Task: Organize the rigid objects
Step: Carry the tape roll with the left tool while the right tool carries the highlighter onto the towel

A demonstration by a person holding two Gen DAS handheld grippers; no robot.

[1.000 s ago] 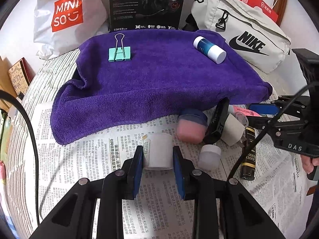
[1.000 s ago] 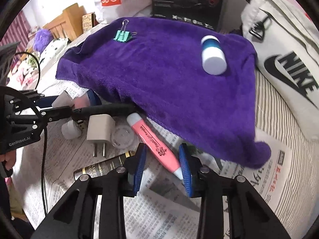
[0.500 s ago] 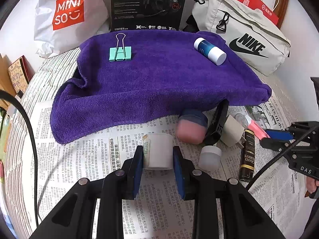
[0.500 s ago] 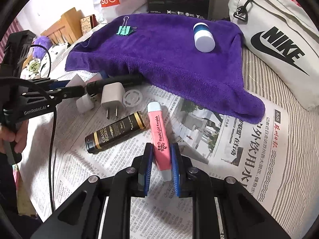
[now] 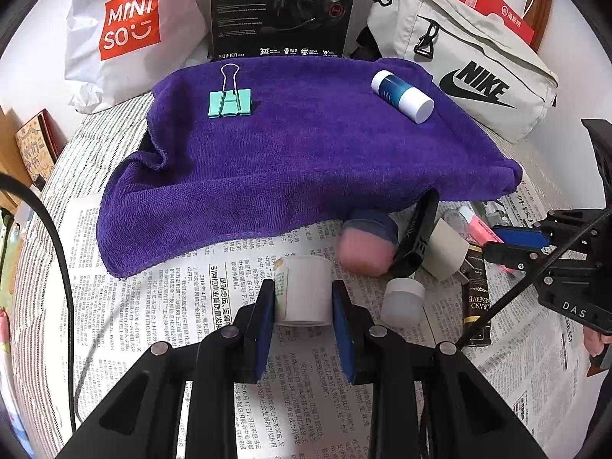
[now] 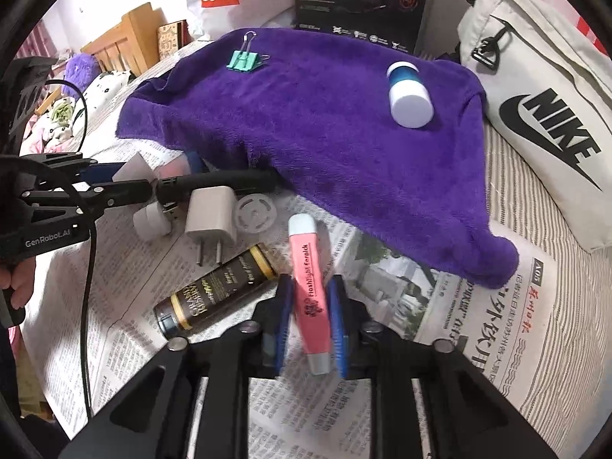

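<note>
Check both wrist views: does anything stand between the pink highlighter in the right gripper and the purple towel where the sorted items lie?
Nothing visible does. The right gripper holds the pink highlighter, and only bare newspaper lies between it and the purple towel.

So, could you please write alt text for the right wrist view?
The right gripper clamps a pink highlighter above newspaper. Behind lie a dark bottle, a white charger plug and a purple towel.
</note>
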